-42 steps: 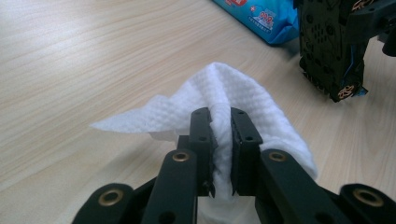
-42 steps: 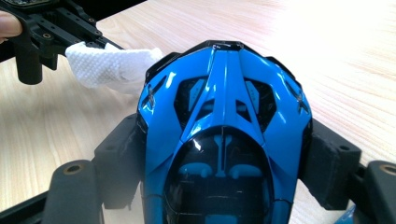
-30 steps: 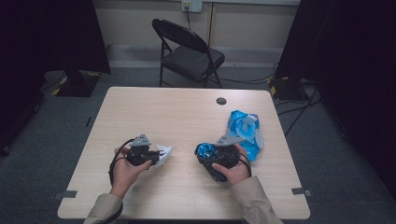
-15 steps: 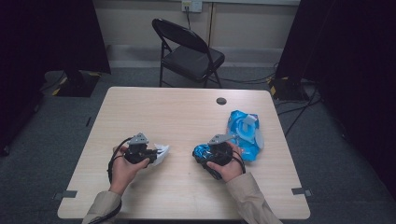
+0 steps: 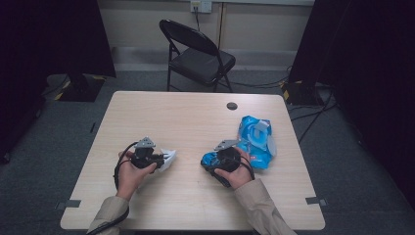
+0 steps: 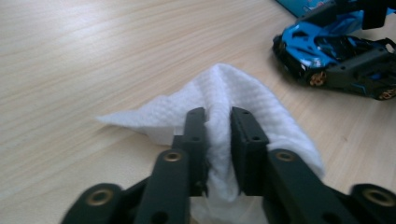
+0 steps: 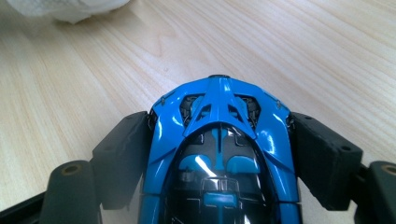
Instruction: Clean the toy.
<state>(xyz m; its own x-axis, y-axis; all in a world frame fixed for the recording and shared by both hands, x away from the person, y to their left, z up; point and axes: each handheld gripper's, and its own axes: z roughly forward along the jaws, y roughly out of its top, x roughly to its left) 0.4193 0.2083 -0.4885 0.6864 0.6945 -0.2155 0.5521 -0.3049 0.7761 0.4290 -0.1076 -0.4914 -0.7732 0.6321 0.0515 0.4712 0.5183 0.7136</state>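
Nearest the person, the left gripper point(image 5: 164, 157) is held low over the tabletop point(image 5: 195, 122) with a white wipe point(image 6: 233, 100) bunched between its fingers point(image 6: 194, 135). The fingers stand narrowly apart and have just been opening a little; the wipe's fold rises in the gap between them and touches both inner faces, while its loose corners are spread on the wood to either side and beyond the fingertips. Just to the right, the right gripper point(image 5: 209, 161) is closed on a blue toy car point(image 7: 219, 140), which is clamped across its body, one finger point(image 7: 123, 154) pressed to each flank. The car's pointed end juts forward past the fingertips, and the car sits low over the tabletop; contact with the wood cannot be made out. The car and the wipe are seen near each other, not touching. Farther off, a blue wipes pack point(image 5: 257, 139) is seen lying just behind the right hand, and beyond the tabletop a black folding chair point(image 5: 195, 54) is seen.
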